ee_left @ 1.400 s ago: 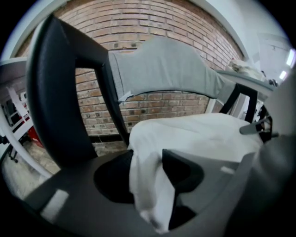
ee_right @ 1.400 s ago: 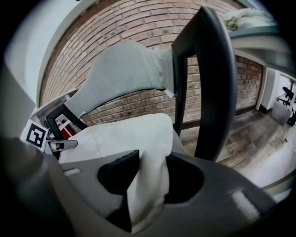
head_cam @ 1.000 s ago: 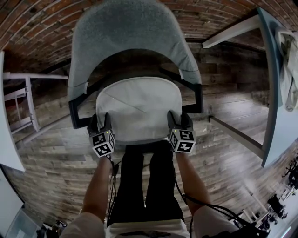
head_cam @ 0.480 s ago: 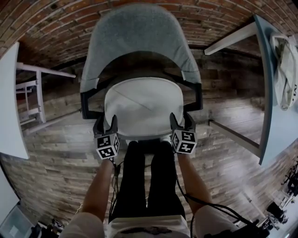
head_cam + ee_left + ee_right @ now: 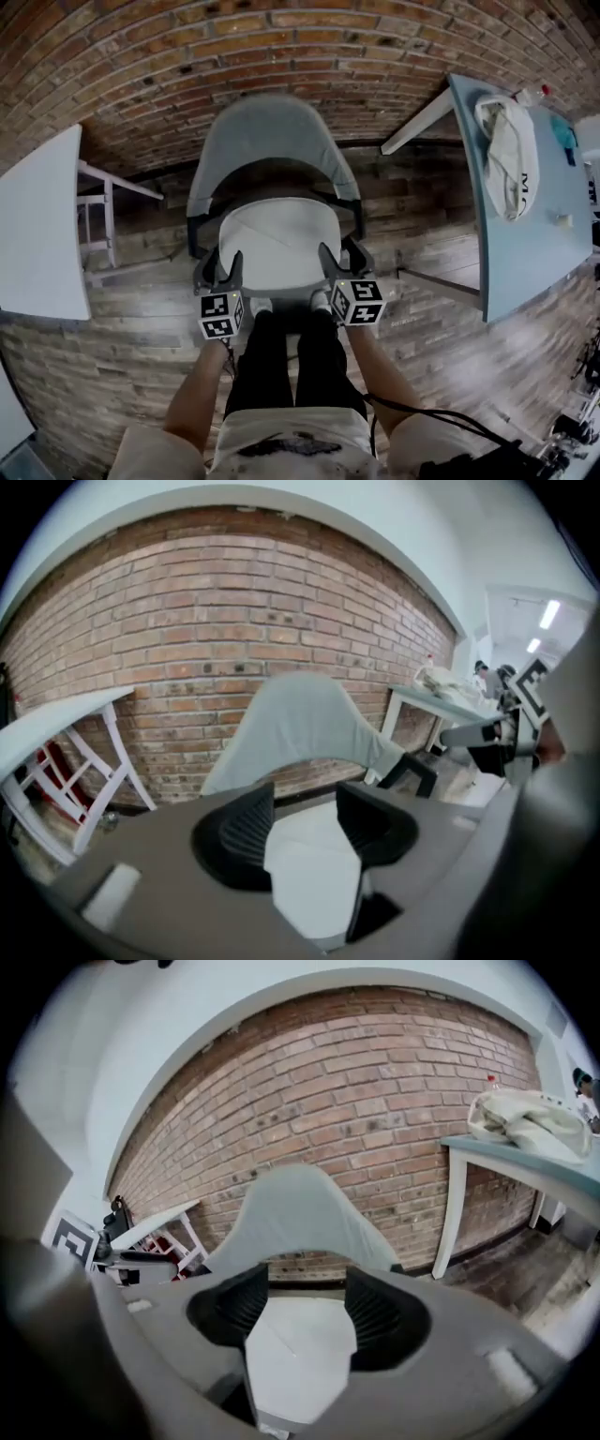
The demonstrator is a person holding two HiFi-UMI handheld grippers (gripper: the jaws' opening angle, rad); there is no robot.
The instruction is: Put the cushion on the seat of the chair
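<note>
**A:** Cushion (image 5: pixel 278 246), where does it lie?

**B:** Flat on the seat of the grey chair (image 5: pixel 270 141). It is white and sits between the black armrests (image 5: pixel 357 217), with the curved backrest behind it.

**A:** And the hands?

**B:** Both forearms reach forward from the body, side by side. The left gripper (image 5: pixel 221 258) and the right gripper (image 5: pixel 338 248) point forward and down, one over each front corner of the seat.

**A:** Gripping anything?

**B:** No. The left jaws stand apart with nothing pressed between them. The right jaws have just been opening and are spread wide, also holding nothing. In each gripper view the cushion shows beyond the gap.

**A:** Room around it?

**B:** A white table (image 5: pixel 42 225) stands well off to the left. A blue-grey table (image 5: pixel 525 216) with a bundled cloth (image 5: pixel 509 141) stands to the right. Bare wooden floor (image 5: pixel 131 328) lies between each table and the chair, and a brick wall (image 5: pixel 234 47) is close behind the backrest. The person's legs stand right at the front edge of the seat.
</note>
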